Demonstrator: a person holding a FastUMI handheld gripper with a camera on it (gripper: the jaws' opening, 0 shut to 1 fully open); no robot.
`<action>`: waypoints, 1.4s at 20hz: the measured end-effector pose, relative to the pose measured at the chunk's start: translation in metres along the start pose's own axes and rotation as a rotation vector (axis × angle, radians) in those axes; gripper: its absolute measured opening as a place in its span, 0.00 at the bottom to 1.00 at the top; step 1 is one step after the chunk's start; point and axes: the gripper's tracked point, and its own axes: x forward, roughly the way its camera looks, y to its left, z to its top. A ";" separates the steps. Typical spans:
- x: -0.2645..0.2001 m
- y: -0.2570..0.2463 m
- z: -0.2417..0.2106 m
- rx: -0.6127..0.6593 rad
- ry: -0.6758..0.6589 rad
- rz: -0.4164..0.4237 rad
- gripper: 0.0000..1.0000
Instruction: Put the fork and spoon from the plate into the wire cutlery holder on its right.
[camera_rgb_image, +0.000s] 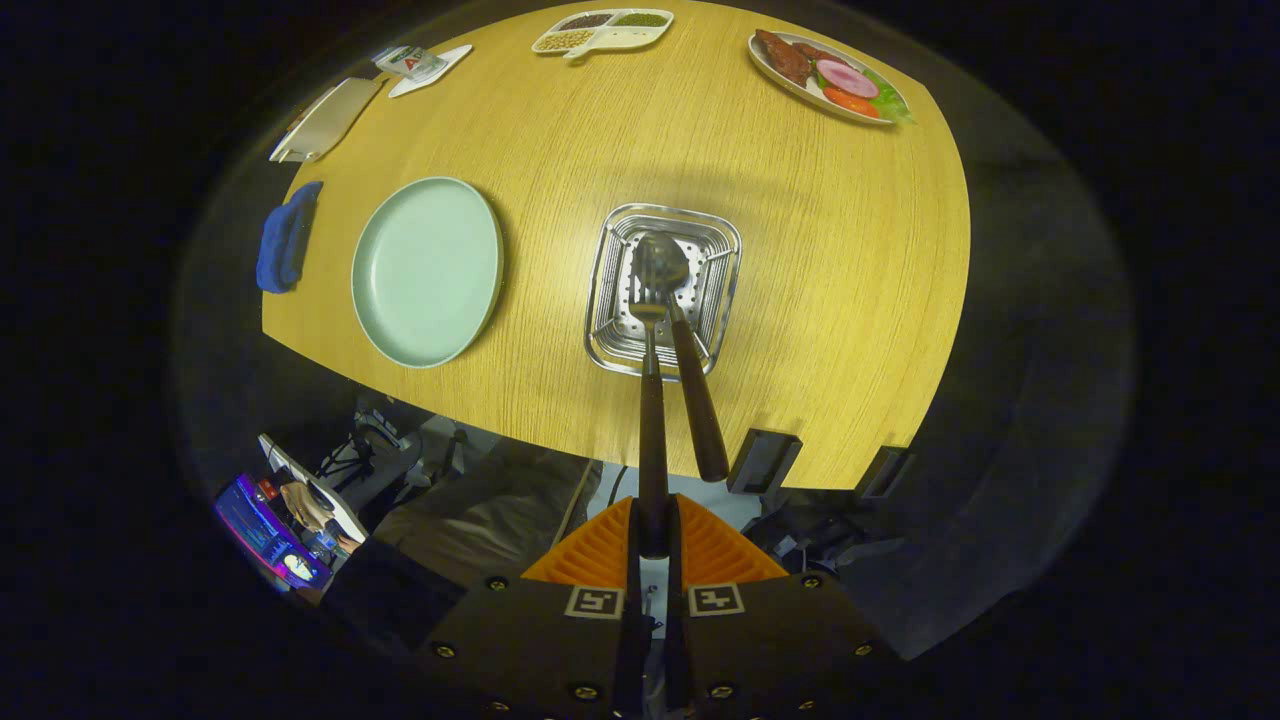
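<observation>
Steel fork (650, 330) pinched by its handle in gripper (653, 535), tines above wire cutlery holder (662, 290), spoon (685, 340) already inside; lower straight down, release only once tines pass rim.

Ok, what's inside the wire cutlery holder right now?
The spoon stands in the wire cutlery holder, bowl down. The fork, held by the gripper, has its tines inside too. The utensil heads cover part of the perforated floor.
</observation>
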 end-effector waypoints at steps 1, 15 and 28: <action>-0.001 0.000 0.000 -0.004 -0.004 -0.003 0.09; -0.069 0.036 0.030 0.062 -0.500 0.107 0.30; -0.183 0.133 0.018 0.101 -1.410 0.063 0.30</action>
